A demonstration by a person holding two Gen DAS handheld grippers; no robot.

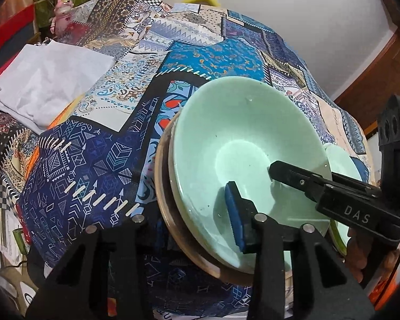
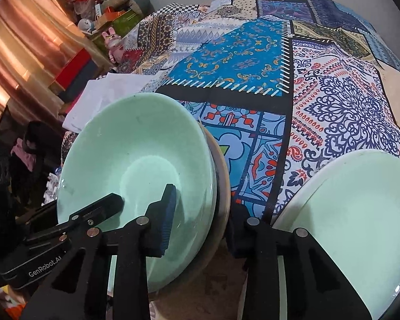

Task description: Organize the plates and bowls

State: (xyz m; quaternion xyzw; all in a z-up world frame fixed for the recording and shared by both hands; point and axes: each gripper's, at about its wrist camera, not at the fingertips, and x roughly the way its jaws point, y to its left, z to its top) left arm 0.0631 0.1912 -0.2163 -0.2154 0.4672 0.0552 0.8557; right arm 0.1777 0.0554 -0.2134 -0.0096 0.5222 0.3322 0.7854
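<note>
On the patchwork cloth (image 1: pixel 80 165), a green bowl (image 1: pixel 240 133) stacked on a brown plate (image 1: pixel 161 181). Left gripper (image 1: pixel 186 205) spread wide across the stack's near edge, one blue pad (image 1: pixel 234 213) inside the bowl. Right gripper (image 2: pixel 208 208) spread the same way over the other edge. Just beside, a second green plate (image 2: pixel 360 226). Lots of bare cloth beyond; white cloth (image 1: pixel 48 80) far left.

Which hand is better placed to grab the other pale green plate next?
Probably right: the pale green plate lies directly beside the right gripper; the left gripper is beyond the pale green bowl.
</note>
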